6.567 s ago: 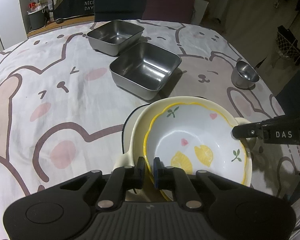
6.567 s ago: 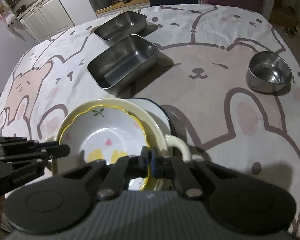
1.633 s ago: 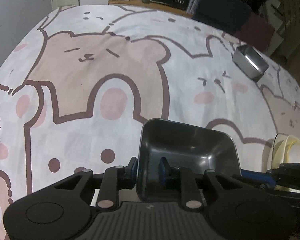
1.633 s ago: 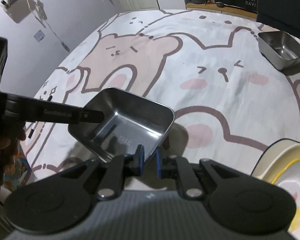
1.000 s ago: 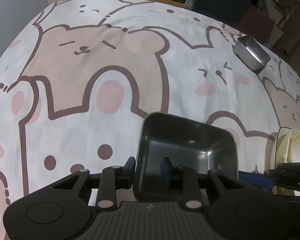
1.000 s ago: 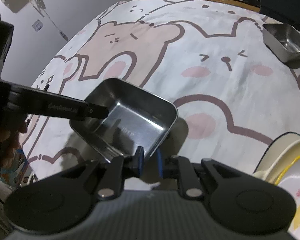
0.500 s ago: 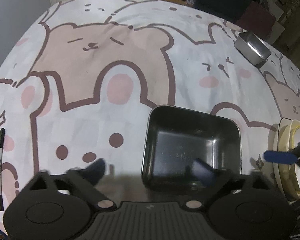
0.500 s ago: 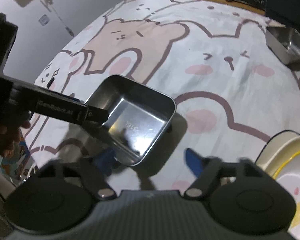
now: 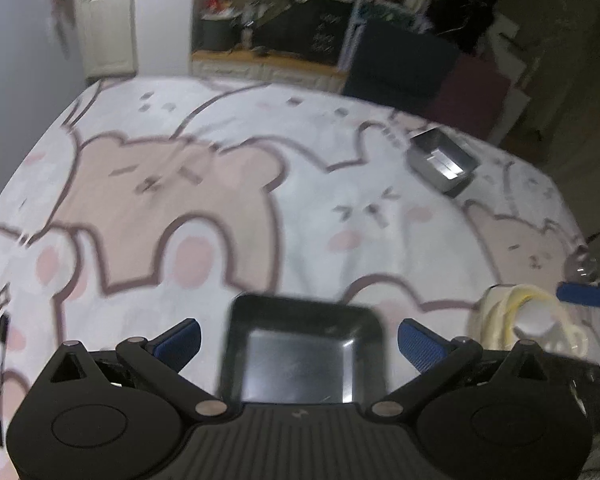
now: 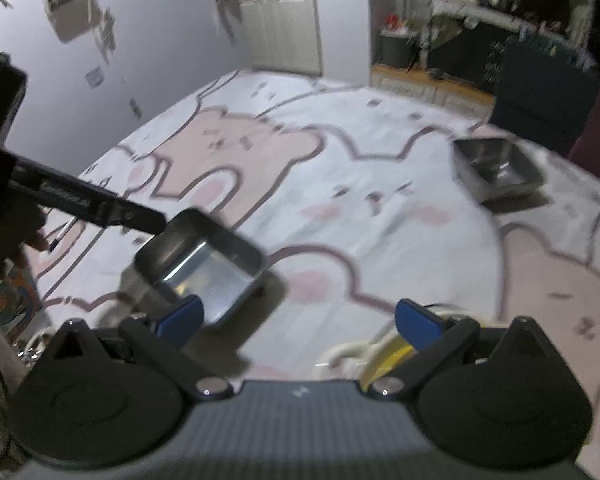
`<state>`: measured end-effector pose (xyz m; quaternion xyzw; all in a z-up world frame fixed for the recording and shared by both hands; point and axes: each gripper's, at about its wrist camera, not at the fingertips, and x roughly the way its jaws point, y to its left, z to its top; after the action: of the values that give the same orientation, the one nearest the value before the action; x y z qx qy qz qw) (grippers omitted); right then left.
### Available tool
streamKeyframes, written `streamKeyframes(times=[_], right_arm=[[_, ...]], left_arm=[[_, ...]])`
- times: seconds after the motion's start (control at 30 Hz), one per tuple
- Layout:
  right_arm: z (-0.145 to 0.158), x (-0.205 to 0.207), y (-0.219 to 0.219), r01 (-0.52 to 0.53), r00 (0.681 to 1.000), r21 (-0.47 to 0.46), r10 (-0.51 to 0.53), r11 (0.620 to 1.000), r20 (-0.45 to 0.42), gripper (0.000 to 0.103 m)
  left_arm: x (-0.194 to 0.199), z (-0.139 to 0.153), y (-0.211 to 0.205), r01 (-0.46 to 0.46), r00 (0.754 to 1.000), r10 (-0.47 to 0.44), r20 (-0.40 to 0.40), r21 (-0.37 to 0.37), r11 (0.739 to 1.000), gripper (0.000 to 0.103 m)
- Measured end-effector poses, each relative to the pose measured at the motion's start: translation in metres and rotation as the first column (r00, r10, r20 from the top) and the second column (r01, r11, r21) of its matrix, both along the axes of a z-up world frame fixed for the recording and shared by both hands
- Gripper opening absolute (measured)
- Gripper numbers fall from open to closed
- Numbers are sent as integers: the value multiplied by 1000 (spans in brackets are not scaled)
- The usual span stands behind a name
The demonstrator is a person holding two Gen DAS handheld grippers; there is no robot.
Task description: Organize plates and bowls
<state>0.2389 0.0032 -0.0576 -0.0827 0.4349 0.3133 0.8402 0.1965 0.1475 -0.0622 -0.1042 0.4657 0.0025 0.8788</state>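
Note:
A square steel tray (image 9: 302, 354) rests on the bear-print tablecloth (image 9: 220, 216) between the spread fingers of my left gripper (image 9: 299, 340), which is open and empty. The tray also shows in the right wrist view (image 10: 202, 266), left of my right gripper (image 10: 298, 322), which is open and empty above the cloth. A stack of cream and yellow bowls (image 9: 518, 322) sits at the right, and peeks under the right gripper (image 10: 380, 350). A second steel tray (image 9: 442, 160) stands far right (image 10: 498, 170).
A black-and-white pen (image 9: 0, 376) lies near the table's left edge. A small steel cup (image 9: 584, 266) is at the far right edge. Dark chairs (image 9: 396, 66) stand behind the table. A white wall (image 10: 140, 40) borders the left side.
Both grippers have let go of the square steel tray, opened wide and pulled back and up. The tray now rests on the cloth. The views are motion-blurred.

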Motion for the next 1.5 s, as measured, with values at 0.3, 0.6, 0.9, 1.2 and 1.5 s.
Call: streamKeyframes(times=[0.3, 0.6, 0.9, 1.2, 1.5], right_arm=[[9, 37, -68, 154, 986, 1, -154, 988, 71, 103], [10, 93, -128, 269, 955, 26, -270, 963, 119, 103], [6, 165, -159, 294, 939, 23, -293, 956, 183, 103], [-17, 256, -150, 296, 937, -70, -275, 953, 214, 103], [-52, 321, -128, 286, 951, -152, -261, 946, 167, 103]], left_arm=[[35, 16, -63, 98, 993, -99, 66, 19, 995, 103], [95, 22, -127, 146, 983, -147, 111, 16, 989, 103], [163, 4, -159, 108, 984, -101, 146, -44, 993, 103], [232, -34, -158, 7, 995, -5, 95, -28, 1000, 103], [286, -85, -150, -116, 993, 116, 23, 17, 993, 103]])
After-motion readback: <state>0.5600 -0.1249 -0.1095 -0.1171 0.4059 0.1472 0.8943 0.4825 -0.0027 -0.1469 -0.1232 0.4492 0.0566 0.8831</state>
